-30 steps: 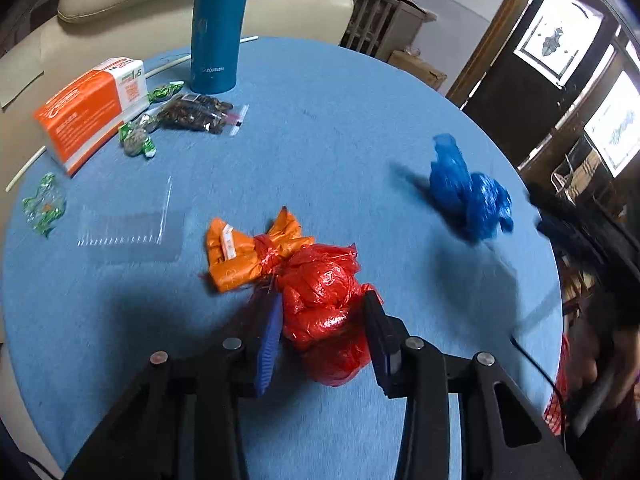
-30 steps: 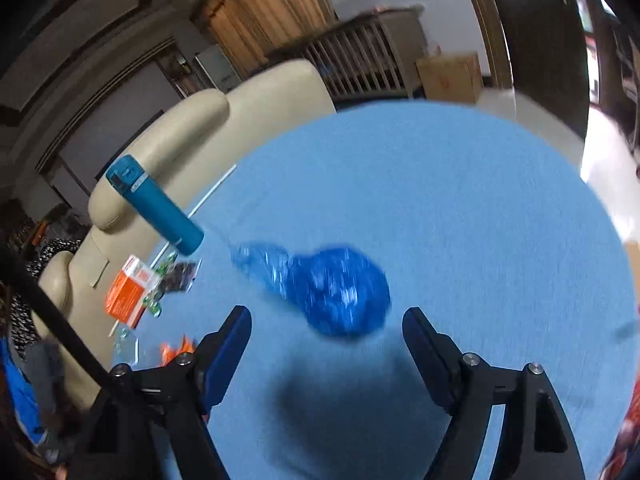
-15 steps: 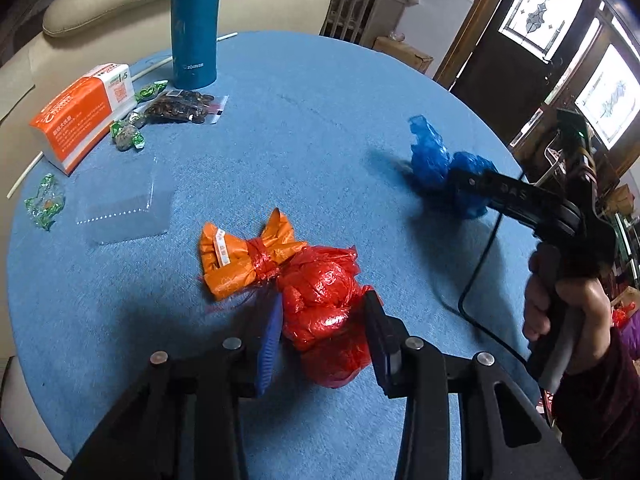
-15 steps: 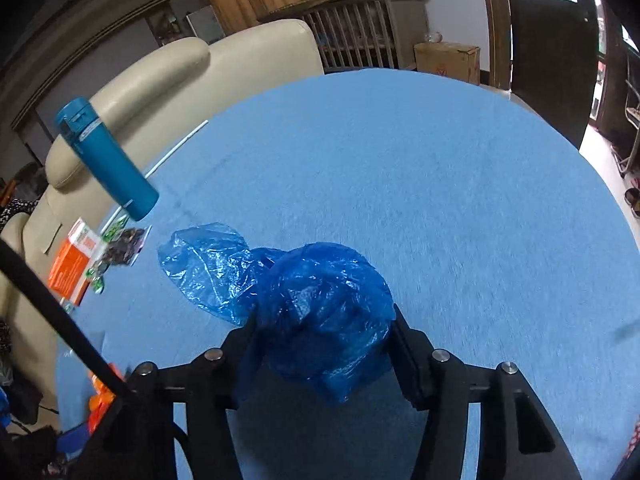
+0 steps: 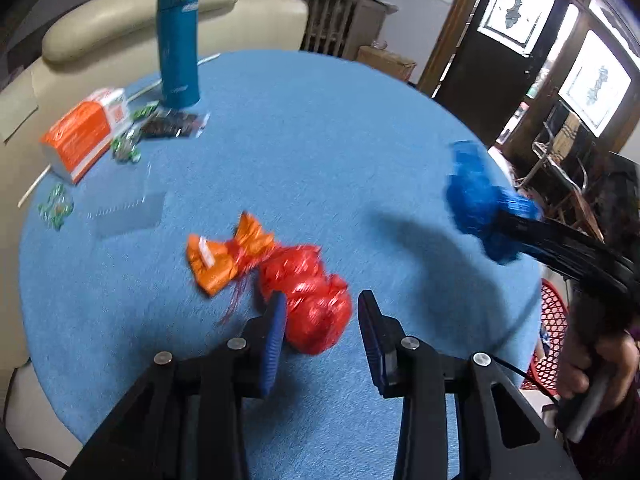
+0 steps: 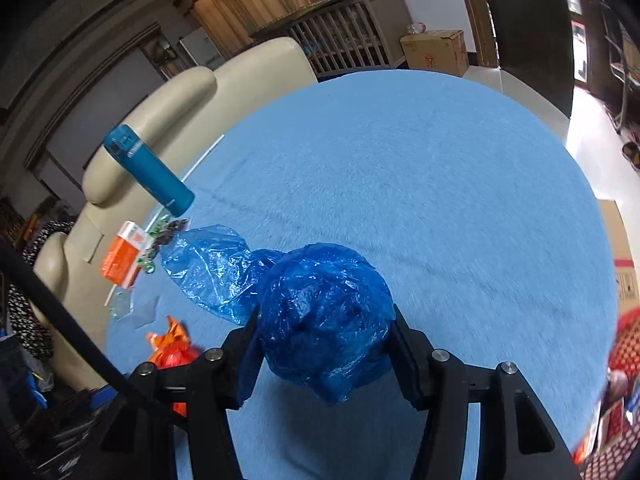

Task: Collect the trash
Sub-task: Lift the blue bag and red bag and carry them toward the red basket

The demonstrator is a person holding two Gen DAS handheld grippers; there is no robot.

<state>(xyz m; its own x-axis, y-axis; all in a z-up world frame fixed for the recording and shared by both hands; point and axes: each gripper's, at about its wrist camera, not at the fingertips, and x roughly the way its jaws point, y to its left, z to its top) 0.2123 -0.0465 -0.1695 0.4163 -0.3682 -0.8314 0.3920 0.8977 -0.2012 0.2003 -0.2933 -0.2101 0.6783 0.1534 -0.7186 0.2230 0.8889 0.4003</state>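
A crumpled red plastic bag (image 5: 316, 316) sits between the fingers of my left gripper (image 5: 322, 332), which is shut on it just above the round blue table (image 5: 320, 140). An orange bag (image 5: 224, 256) tied to it trails to the left on the cloth. My right gripper (image 6: 324, 332) is shut on a blue plastic bag (image 6: 324, 320), whose loose tail (image 6: 208, 264) hangs to the left. In the left wrist view that blue bag (image 5: 472, 200) hangs near the table's right edge, with a person's hand (image 5: 596, 364) on the right gripper's handle.
At the far left of the table stand a teal bottle (image 5: 178, 40), an orange box (image 5: 84, 132), a dark snack packet (image 5: 172, 124), green wrappers (image 5: 56, 208) and a clear plastic tray (image 5: 124, 208). A red mesh basket (image 5: 554, 332) sits below the right edge. A cream sofa (image 5: 120, 20) lies behind.
The right gripper closed on the blue bag and carried it toward the table's right edge. The left gripper tightened on the red bag and drew it right, the orange bag trailing.
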